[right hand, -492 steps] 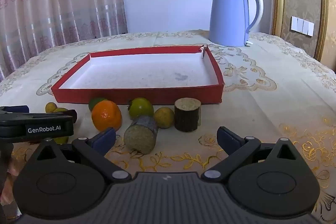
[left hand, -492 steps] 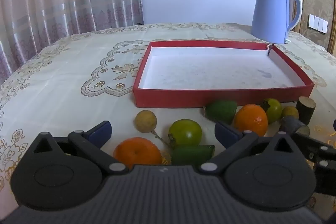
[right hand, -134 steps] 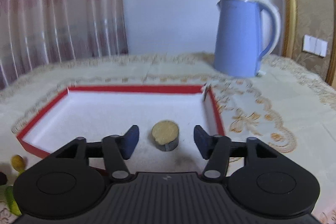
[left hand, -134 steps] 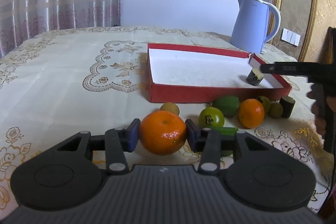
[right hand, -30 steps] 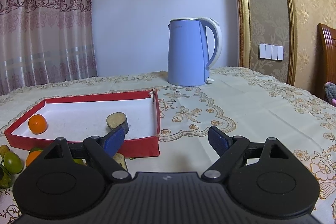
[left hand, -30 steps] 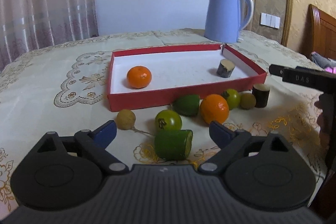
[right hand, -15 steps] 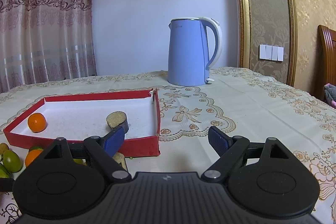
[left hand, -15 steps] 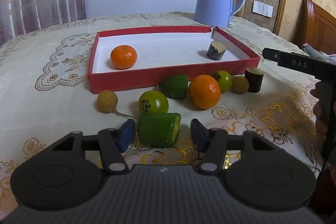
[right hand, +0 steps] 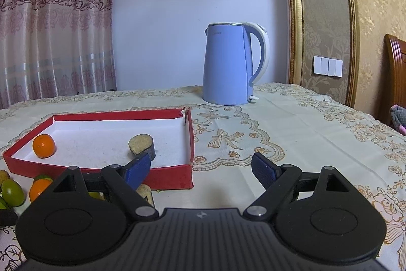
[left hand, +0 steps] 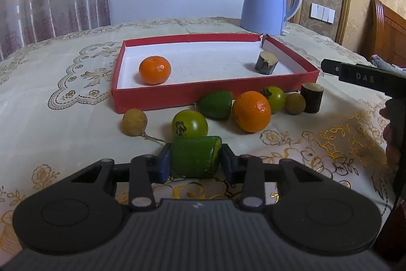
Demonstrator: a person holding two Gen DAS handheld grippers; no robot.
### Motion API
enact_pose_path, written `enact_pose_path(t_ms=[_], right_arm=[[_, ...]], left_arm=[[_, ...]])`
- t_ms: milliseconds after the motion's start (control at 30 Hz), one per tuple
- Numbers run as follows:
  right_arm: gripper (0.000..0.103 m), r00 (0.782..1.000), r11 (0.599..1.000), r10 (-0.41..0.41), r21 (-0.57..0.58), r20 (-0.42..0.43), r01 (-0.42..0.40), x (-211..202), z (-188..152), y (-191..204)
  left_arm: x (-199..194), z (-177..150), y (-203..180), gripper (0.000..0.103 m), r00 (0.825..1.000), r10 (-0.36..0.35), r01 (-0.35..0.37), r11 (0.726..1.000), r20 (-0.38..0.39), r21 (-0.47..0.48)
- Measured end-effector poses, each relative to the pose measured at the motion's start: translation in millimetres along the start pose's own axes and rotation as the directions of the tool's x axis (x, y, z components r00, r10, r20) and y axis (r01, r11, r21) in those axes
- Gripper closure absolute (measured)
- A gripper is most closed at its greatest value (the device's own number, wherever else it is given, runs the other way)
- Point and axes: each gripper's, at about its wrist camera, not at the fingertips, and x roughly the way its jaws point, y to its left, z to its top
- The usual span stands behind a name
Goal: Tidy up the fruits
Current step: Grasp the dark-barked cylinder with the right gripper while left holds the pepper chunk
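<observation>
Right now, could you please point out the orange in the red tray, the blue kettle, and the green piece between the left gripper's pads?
orange (left hand: 154, 70): left wrist view, middle of its peel.
blue kettle (right hand: 226, 65): right wrist view, body.
green piece (left hand: 194, 156): left wrist view, skin side.

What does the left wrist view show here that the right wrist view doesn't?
Only the left wrist view: the left gripper, whose jaws have just been closing, shut on the cut green fruit, plus the tan round fruit. Only the right wrist view: the right gripper open over bare cloth. Both: the red tray holding an orange and a dark stub, and the blue kettle.
</observation>
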Motion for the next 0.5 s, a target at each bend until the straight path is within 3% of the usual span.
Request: enact_pose_path(t_ms=[233, 500], right_arm=[[0.016, 1.0, 1.0, -0.005, -0.014, 0.013, 0.005, -3, 0, 3], [0.016, 0.997, 0.993, 0.073, -0.088, -0.007, -0.073, -21, -5, 19]], left_arm=[[-1, 0, 3, 0.068, 1.0, -0.007, 0.007, 1.0, 0.001, -0.01], [0, 0, 3, 0.068, 1.0, -0.009, 0.009, 1.0, 0.003, -0.01]])
